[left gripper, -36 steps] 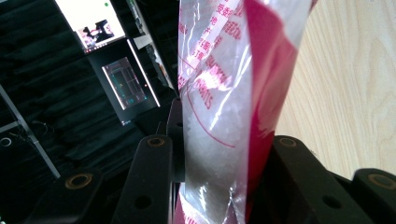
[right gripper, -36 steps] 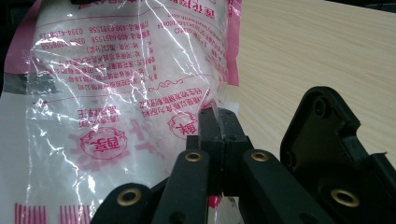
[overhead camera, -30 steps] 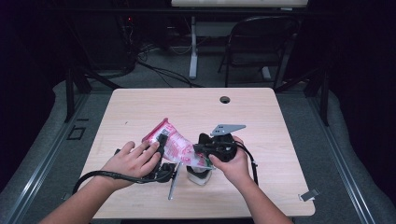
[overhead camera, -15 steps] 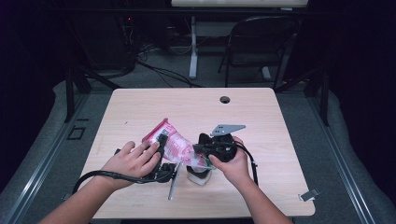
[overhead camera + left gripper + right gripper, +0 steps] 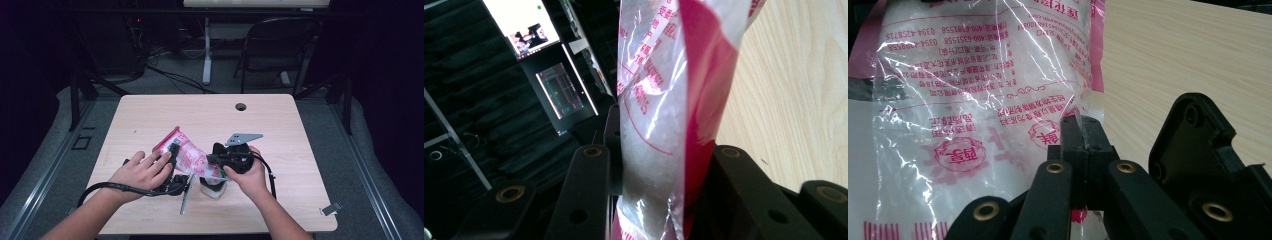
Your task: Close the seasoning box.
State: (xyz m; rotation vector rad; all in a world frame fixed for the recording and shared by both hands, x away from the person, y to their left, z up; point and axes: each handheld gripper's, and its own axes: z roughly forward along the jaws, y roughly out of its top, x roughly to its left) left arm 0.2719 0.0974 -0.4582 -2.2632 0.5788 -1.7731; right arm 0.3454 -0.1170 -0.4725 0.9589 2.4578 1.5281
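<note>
Dim all around, with a monitor glowing off in the dark, and the pale wood counter (image 5: 150,115) carrying the work near its front edge. Left fingers (image 5: 589,190) are clamped on the pink-and-clear bag of white crystals (image 5: 186,152), pinching its lower body so the plastic bulges up between them. Right fingers (image 5: 1082,137) are pressed tight together on a thin bit of film at the bag's corner. The bag hangs tilted between the two grippers, its upper end pointing away from the person, its lower end over a small white cup (image 5: 213,187) that stands on the counter just below the right hand (image 5: 250,172).

To my eye this is a tear or a pour at that corner. Doing it well means the left gripper (image 5: 172,156) holds firm without squeezing harder — a squeeze would push crystals toward the corner before it is ready — while the right draws the film away in one steady pull, keeping the corner above the cup's mouth.

A slim grey pen-like stick (image 5: 185,196) lies on the counter just beside the cup, between the hands, near enough to be knocked. Front edge is close under both forearms, so little room that way. Beyond the bag the counter runs bare to a cable hole (image 5: 241,106) near the far edge, and wide on both sides — any swing should go there.
</note>
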